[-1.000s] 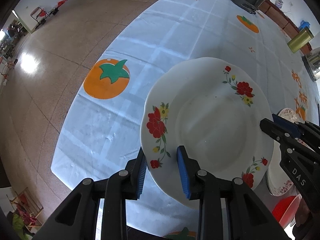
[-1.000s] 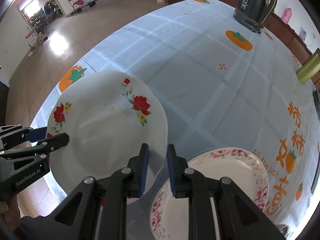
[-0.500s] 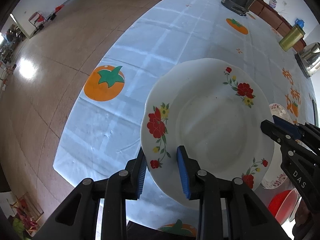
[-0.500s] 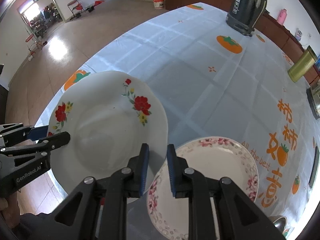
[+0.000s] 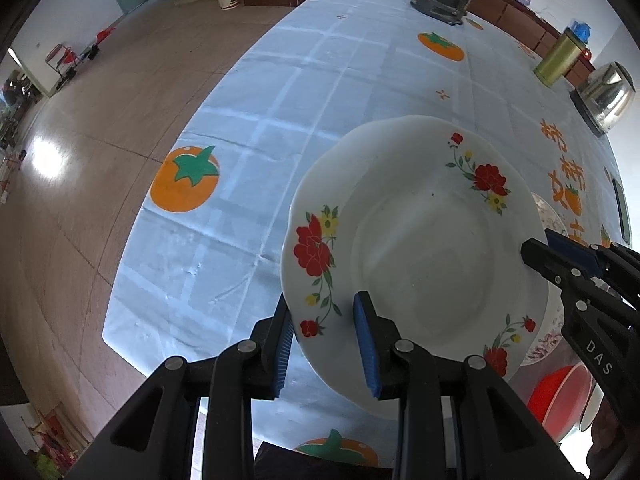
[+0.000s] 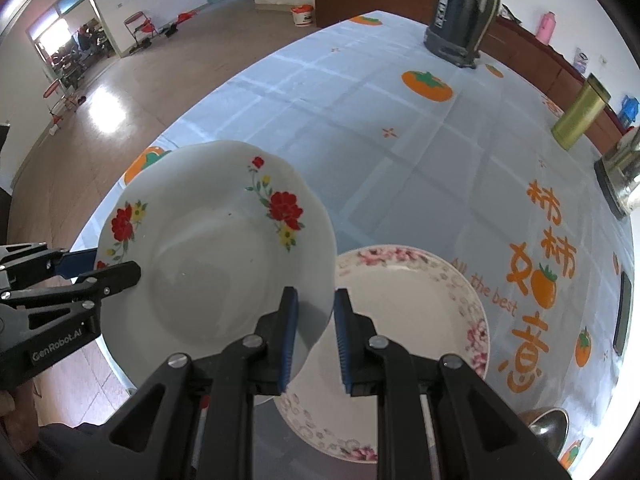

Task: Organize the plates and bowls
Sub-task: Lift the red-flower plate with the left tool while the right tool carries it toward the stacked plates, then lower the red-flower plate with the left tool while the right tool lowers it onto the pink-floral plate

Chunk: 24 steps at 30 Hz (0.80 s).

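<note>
A white plate with red flowers is held in the air above the table between both grippers. My left gripper is shut on its near-left rim. My right gripper is shut on its opposite rim and shows at the right in the left wrist view. The same plate fills the left of the right wrist view. A pink-rimmed plate lies on the table below and to the right of it. A red bowl sits at the lower right, partly hidden.
The table has a pale blue cloth with orange persimmon prints. A dark kettle stands at the far end, a gold canister and a steel kettle at the far right. A metal bowl sits near the right edge.
Both grippers have risen with the flowered plate held between them; more of the table and the pink-rimmed plate show. The grips have not changed.
</note>
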Tool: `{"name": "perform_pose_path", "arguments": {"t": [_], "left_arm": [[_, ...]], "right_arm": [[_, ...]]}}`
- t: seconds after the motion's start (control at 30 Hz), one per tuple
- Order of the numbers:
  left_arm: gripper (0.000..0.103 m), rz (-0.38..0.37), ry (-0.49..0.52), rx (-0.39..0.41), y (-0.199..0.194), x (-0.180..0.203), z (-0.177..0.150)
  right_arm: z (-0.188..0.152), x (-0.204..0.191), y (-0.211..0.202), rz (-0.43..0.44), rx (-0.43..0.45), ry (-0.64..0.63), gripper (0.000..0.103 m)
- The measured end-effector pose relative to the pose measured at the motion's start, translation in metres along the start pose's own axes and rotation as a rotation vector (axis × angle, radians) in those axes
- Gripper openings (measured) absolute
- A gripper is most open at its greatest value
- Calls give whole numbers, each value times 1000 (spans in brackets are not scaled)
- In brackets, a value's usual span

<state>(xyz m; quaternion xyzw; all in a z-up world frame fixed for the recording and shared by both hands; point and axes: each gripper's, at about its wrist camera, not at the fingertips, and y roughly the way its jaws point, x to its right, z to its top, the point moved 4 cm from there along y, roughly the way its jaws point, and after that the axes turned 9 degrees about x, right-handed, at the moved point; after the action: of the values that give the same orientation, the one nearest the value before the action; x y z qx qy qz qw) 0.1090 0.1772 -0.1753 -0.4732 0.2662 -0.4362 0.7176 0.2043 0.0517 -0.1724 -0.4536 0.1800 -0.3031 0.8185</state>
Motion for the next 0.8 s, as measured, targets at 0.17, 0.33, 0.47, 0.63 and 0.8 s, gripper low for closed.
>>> {"name": "perform_pose_path", "arguments": {"t": [0.17, 0.33, 0.47, 0.63, 0.8], "left_arm": [[32, -6, 19, -1, -1, 10, -1], [32, -13, 41, 2, -2, 19, 0], [32, -22, 63, 4, -3, 28, 0], [32, -29, 84, 3, -3, 37, 1], [32, -37, 99, 2, -2, 45, 1]], "right_arm": [[-5, 9, -3, -7, 1, 15, 18], [-9, 17, -7, -15, 4, 30, 18], [-12, 25, -12, -23, 9, 44, 18], [-16, 35, -14, -33, 9, 63, 18], [-19, 43, -16, -42, 9, 78, 18]]}}
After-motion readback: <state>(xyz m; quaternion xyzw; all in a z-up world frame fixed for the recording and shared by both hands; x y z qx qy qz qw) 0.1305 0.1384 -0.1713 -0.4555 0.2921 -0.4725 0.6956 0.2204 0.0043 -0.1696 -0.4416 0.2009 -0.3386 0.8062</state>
